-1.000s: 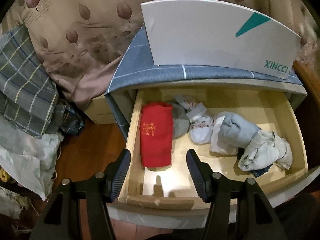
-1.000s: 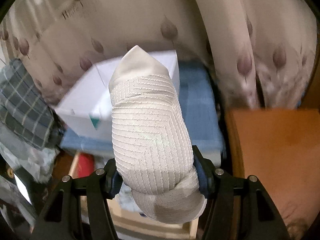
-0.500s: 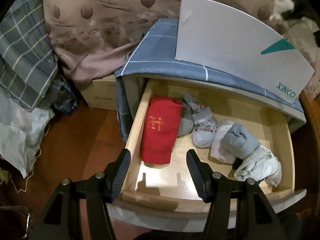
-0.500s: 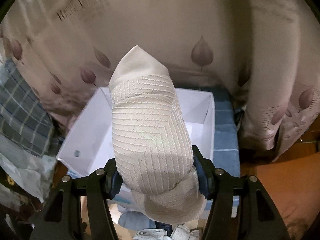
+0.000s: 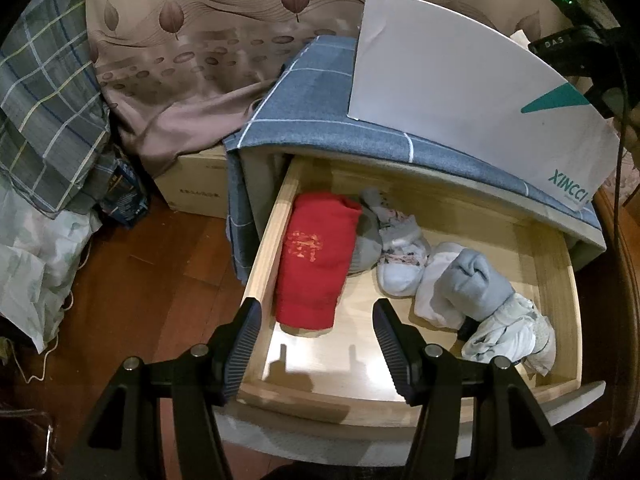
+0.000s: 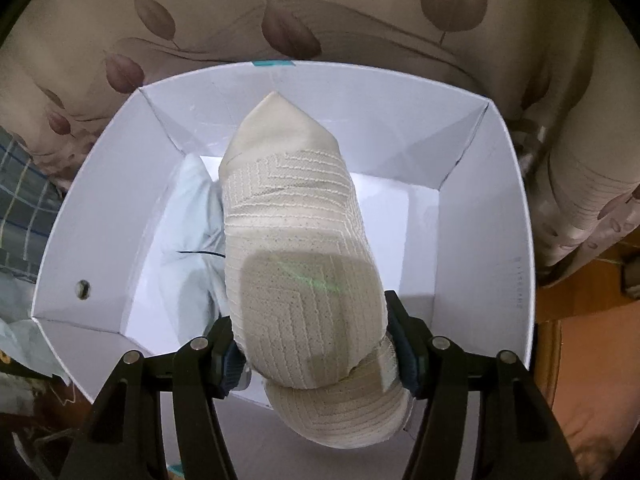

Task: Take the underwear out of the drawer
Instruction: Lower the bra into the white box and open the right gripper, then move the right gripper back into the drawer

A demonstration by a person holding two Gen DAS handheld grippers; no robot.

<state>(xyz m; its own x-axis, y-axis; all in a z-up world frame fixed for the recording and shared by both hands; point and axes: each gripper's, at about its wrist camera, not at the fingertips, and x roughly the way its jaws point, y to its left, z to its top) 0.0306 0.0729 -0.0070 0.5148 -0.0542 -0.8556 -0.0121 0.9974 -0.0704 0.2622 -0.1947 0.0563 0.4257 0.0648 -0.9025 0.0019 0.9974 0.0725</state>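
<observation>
The wooden drawer (image 5: 556,280) is pulled open. In it lie a folded red garment (image 5: 316,268) at the left, a white patterned piece (image 5: 400,248), a grey-blue roll (image 5: 476,280) and a crumpled white piece (image 5: 508,336) at the right. My left gripper (image 5: 316,336) is open and empty, above the drawer's front left part. My right gripper (image 6: 312,340) is shut on a rolled cream knit garment (image 6: 296,236) and holds it over the open white box (image 6: 484,240). A pale blue garment (image 6: 192,224) lies inside the box.
The white box (image 5: 460,100) stands on the blue checked cloth (image 5: 312,112) covering the cabinet top. A leaf-patterned curtain (image 5: 192,40) hangs behind. A plaid cloth (image 5: 44,112), bags and a cardboard box (image 5: 196,180) sit on the wood floor at the left.
My right gripper has carried the cream garment forward and over the white box, now looking down into it. My left gripper has drifted back and left a little, still open.
</observation>
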